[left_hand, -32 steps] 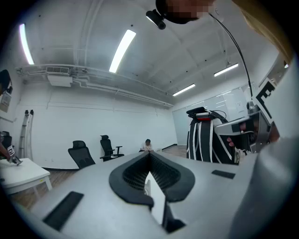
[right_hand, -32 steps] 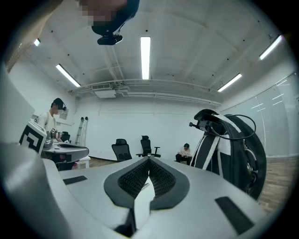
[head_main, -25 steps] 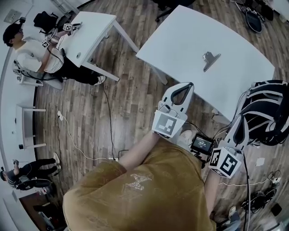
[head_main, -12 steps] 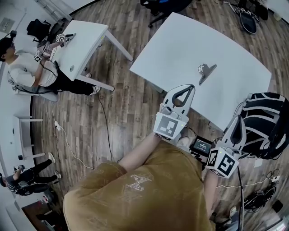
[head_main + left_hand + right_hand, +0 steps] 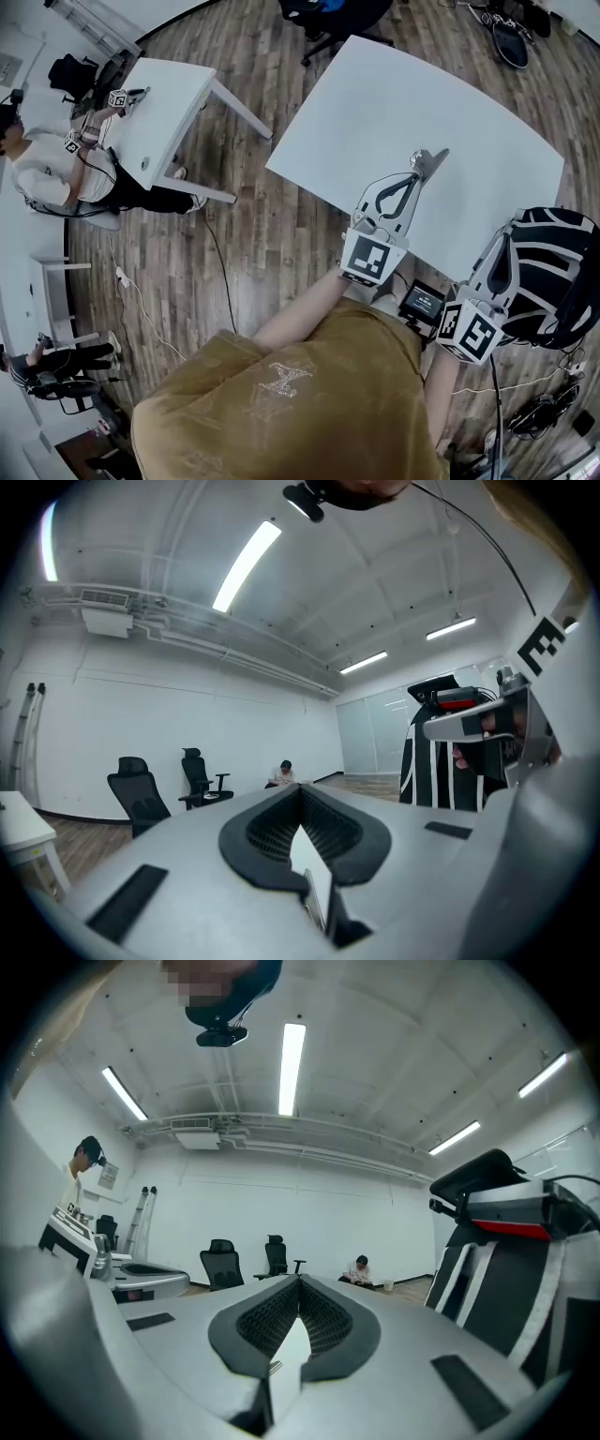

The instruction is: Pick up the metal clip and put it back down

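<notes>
Two grippers point forward and level from your hands, side by side at the near edge of the white table [image 5: 375, 103]. Your left forearm [image 5: 300, 314] is stretched out from your mustard shirt [image 5: 281, 403]. It carries the left gripper [image 5: 413, 179] over the tabletop, with the marker cube [image 5: 371, 257] back at your wrist. The metal clip [image 5: 428, 159] lies on the table directly ahead of its tips, just beside them, and the head view does not show whether they touch. In the left gripper view the jaws meet at their tips, closed on nothing, and only pale tabletop shows through the diamond-shaped gap behind them. Your right gripper [image 5: 506, 239] sits farther back and to the right, well apart from the clip, close beside the black-and-white striped object [image 5: 553, 272] standing off the table's near corner. Its cube [image 5: 473, 330] is drawn in near your body. Its jaws are also pressed together and hold nothing. Across the wooden floor [image 5: 253, 234], well apart from you, a seated person [image 5: 42, 164] works at a second white table [image 5: 173, 89].
</notes>
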`<move>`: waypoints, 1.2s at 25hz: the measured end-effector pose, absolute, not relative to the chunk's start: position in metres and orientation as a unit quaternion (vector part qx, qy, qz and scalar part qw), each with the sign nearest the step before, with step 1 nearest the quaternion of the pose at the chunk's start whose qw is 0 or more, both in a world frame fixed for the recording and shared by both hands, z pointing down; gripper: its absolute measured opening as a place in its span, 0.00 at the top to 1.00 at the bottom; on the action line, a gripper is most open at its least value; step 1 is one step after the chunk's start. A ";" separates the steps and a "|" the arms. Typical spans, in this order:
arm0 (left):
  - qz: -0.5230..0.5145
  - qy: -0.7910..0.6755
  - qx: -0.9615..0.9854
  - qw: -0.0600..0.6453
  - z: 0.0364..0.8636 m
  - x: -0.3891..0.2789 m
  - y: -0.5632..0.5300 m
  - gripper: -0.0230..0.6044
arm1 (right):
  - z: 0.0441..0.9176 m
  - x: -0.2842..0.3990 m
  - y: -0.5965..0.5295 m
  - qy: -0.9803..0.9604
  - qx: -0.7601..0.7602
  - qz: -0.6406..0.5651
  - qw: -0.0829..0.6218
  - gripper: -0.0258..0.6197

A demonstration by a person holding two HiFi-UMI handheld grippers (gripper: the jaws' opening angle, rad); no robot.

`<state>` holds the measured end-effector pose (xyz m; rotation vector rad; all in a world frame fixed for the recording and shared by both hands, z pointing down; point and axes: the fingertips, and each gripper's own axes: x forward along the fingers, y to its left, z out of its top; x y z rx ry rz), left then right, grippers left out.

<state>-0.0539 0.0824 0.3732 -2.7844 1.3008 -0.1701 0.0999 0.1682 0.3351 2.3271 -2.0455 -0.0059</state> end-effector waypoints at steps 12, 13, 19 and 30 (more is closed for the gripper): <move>-0.059 0.404 -0.912 0.039 0.382 -0.033 0.048 0.95 | 0.337 0.112 0.133 -0.649 0.761 0.005 0.014 0.95; -0.055 0.401 -0.914 0.040 0.381 -0.030 0.046 0.95 | 0.337 0.113 0.127 -0.652 0.758 0.004 0.013 0.95; -0.029 0.409 -0.911 0.032 0.372 -0.025 0.027 0.95 | 0.333 0.118 0.096 -0.669 0.744 0.006 0.007 0.95; -0.092 0.427 -0.899 -0.002 0.413 -0.012 -0.001 0.95 | 0.342 0.138 0.064 -0.699 0.715 0.014 0.014 0.95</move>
